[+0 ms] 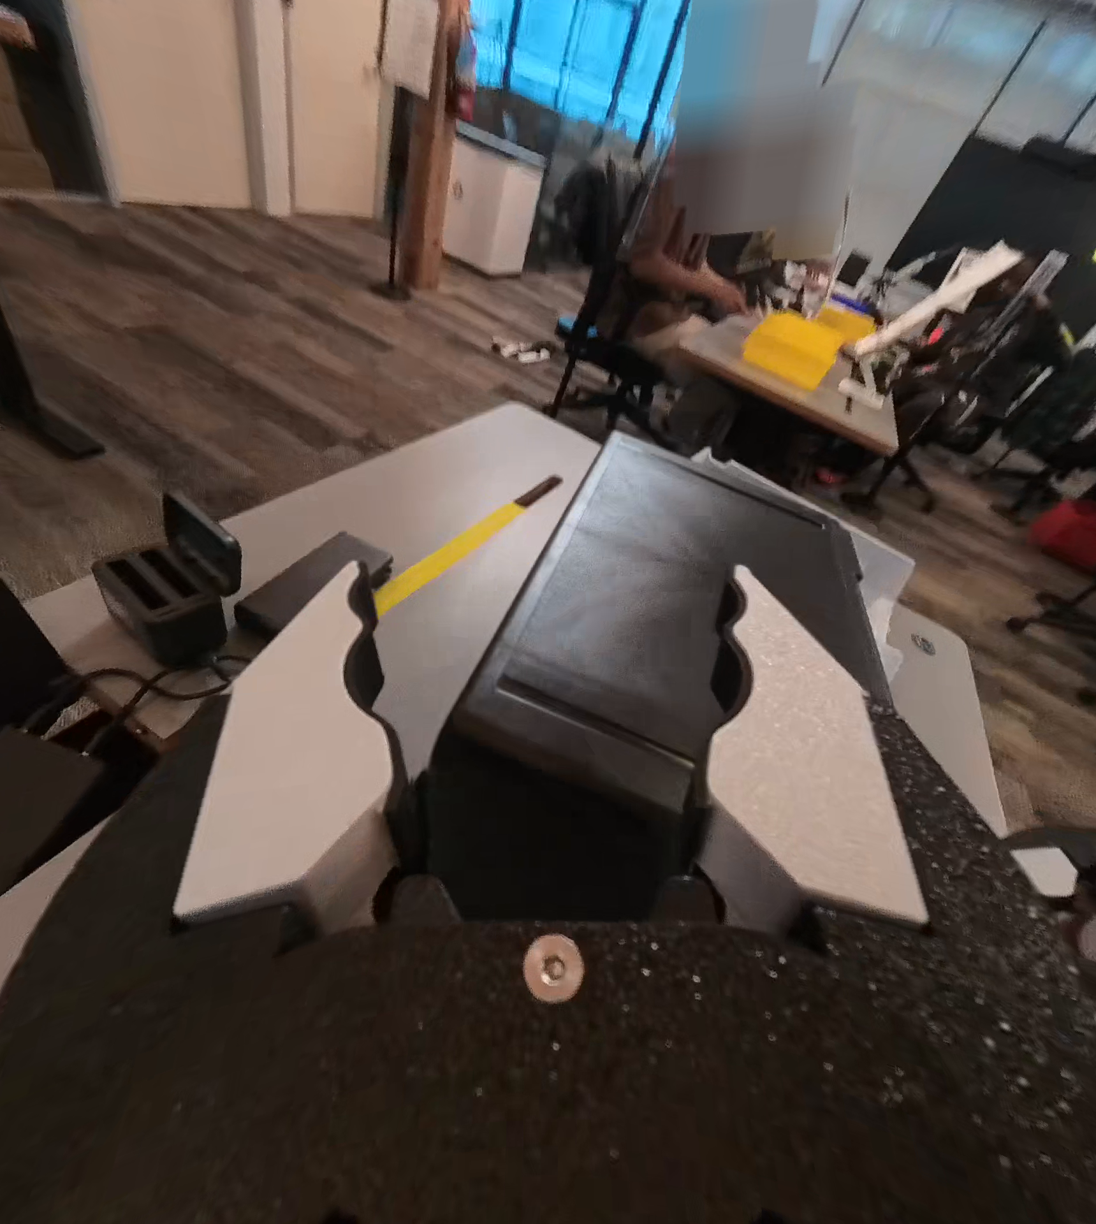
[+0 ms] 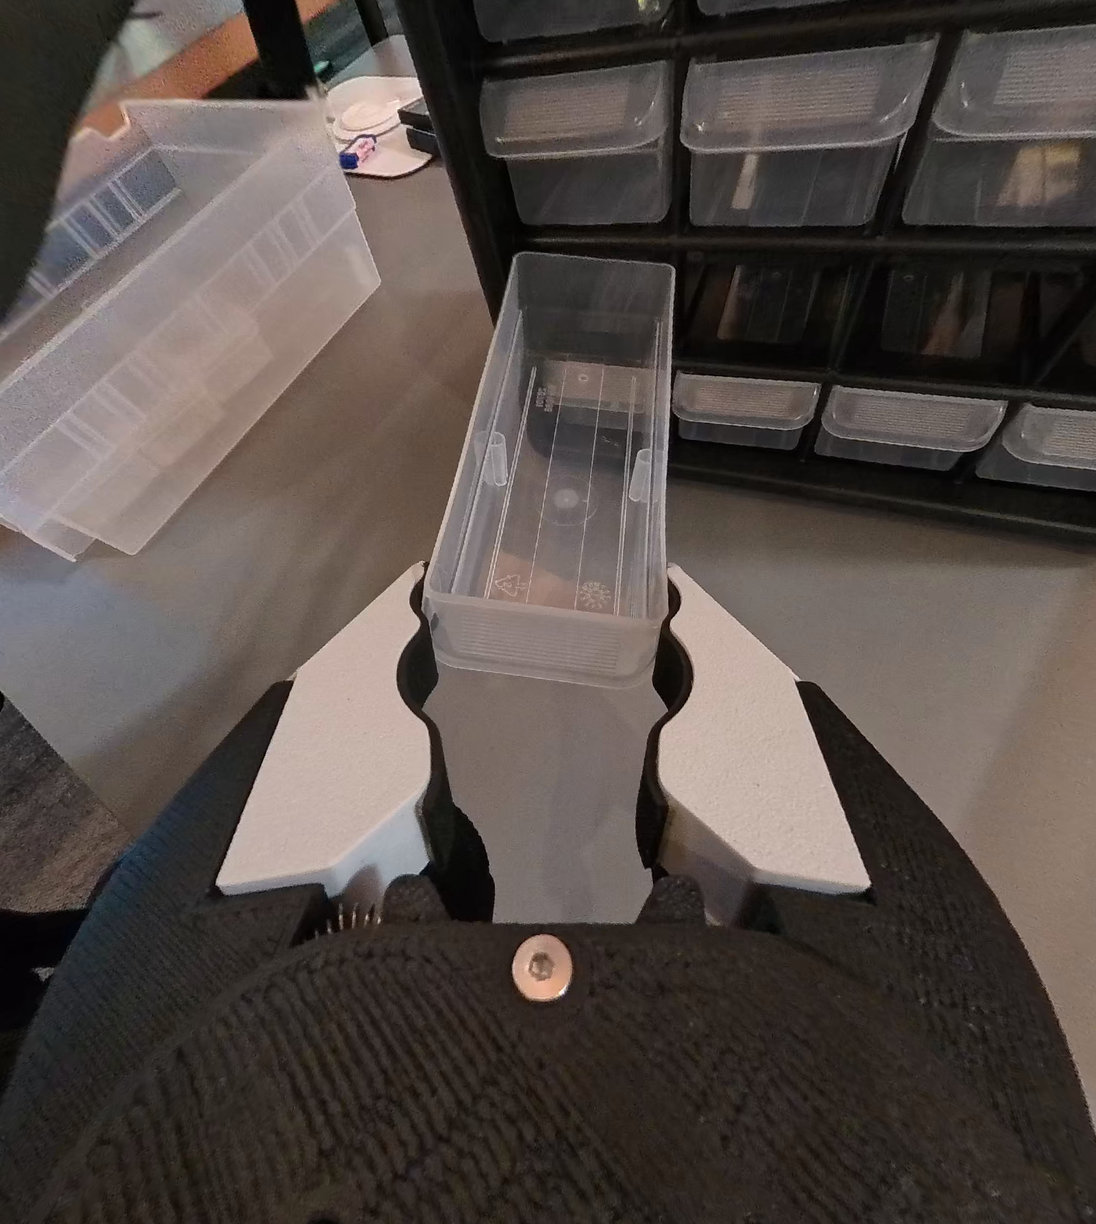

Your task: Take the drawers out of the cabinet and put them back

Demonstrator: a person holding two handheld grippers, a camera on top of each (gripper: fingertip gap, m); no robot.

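In R gripper (image 2: 545,636): clear drawer (image 2: 558,463)

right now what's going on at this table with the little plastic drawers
A person works two handheld claws at a drawer cabinet. The right claw is shut on a small clear drawer, its far end at the cabinet's front by a row of empty slots. The left claw is open above the cabinet's black top. A larger clear drawer lies out on the table.

Clear drawer (image 2: 551,463), floor: moulded triangle mark, round dial mark and a tiny embossed line, none legible.
White card (image 2: 379,149), background: blue-and-red print, blurred.
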